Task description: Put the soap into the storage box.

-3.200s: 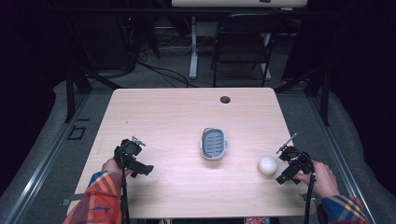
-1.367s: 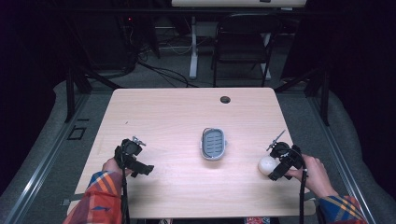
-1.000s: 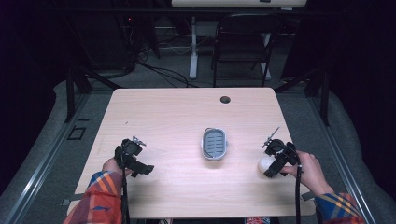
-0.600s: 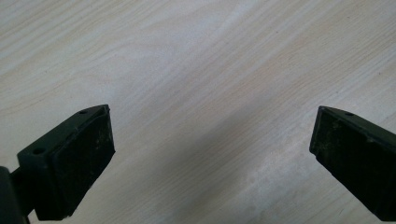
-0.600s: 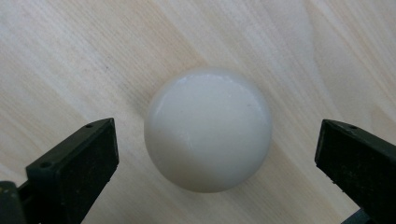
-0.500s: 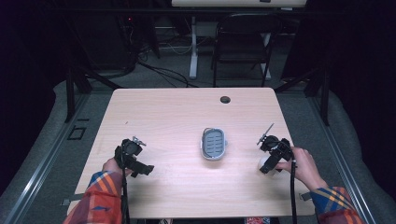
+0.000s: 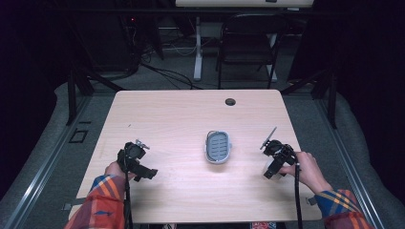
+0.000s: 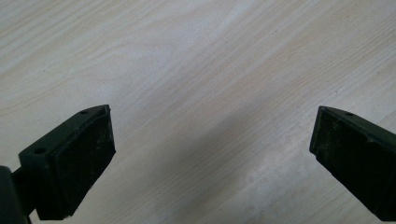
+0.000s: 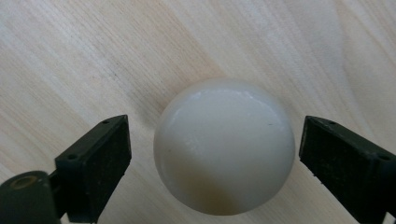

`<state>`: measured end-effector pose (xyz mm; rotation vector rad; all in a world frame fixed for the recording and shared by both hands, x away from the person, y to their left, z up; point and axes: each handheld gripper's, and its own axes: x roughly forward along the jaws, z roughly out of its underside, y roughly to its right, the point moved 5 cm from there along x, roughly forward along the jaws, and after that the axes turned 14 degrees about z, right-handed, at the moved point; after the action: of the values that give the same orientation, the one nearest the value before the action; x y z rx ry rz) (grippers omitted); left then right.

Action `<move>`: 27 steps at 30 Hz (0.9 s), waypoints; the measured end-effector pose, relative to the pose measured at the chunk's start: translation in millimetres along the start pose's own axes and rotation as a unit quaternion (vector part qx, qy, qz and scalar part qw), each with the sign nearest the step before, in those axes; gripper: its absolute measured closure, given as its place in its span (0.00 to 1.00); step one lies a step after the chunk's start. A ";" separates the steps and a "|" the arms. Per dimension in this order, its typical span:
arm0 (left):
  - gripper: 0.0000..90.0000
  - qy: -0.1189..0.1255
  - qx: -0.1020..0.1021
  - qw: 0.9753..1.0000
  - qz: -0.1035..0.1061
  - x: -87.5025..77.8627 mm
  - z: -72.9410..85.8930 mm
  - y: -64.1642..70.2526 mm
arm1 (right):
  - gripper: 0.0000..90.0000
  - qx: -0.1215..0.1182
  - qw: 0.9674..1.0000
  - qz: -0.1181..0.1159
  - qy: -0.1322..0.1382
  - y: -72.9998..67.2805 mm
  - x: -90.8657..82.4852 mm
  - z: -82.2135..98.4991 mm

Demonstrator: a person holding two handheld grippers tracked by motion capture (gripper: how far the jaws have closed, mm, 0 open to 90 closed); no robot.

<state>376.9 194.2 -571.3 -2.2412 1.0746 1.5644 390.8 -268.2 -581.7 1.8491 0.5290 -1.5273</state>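
Pale wooden counter (image 7: 181,119): right gripper (image 9: 212,154) spread wide, straddling glossy white ball (image 9: 225,145), untouched; likely pre-grasp, closing next.

ball (image 9: 224,147) on table (image 7: 167,114) between right gripper (image 9: 212,158) jaws, tray (image 7: 218,147) at table centre, left gripper (image 7: 135,161) near left edge

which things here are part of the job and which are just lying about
In the job, as far as can be judged:
- white ball, between the open jaws of the right tool, not yet gripped
- grey tray, perhaps its destination

Lying about:
- left tool, open over bare table
- chair behind
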 end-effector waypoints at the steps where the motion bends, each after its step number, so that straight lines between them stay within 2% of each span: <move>1: 0.00 0.000 0.000 1.000 0.000 0.0 0.0 0.1 | 0.11 0.000 1.000 0.000 0.000 0.0 0.0 0.0; 2: 0.00 0.000 0.000 1.000 0.000 0.0 0.0 0.1 | 0.14 0.002 1.000 -0.005 -0.001 -0.9 0.5 -0.1; 3: 0.00 0.000 0.000 1.000 -0.001 0.0 0.0 0.0 | 0.18 -0.016 1.000 0.003 -0.013 2.4 0.1 -0.1; 5: 0.00 0.000 0.000 1.000 0.000 0.0 -0.1 0.2 | 0.19 -0.008 1.000 0.009 -0.003 2.3 2.7 -0.2; 7: 0.00 0.000 0.000 1.000 0.000 0.0 -0.1 0.2 | 0.20 -0.004 1.000 0.005 -0.009 1.8 2.9 0.3; 13: 0.00 0.000 0.000 1.000 0.000 0.2 -0.1 0.2 | 0.25 -0.006 1.000 0.014 -0.010 2.1 5.4 0.2; 27: 0.00 0.000 0.001 1.000 -0.001 -0.6 0.0 0.6 | 0.26 -0.005 1.000 0.022 -0.015 1.3 3.3 0.4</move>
<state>376.4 194.1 -570.7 -2.2418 1.0730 1.5616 392.1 -269.7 -584.5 1.8150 0.4794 -1.5187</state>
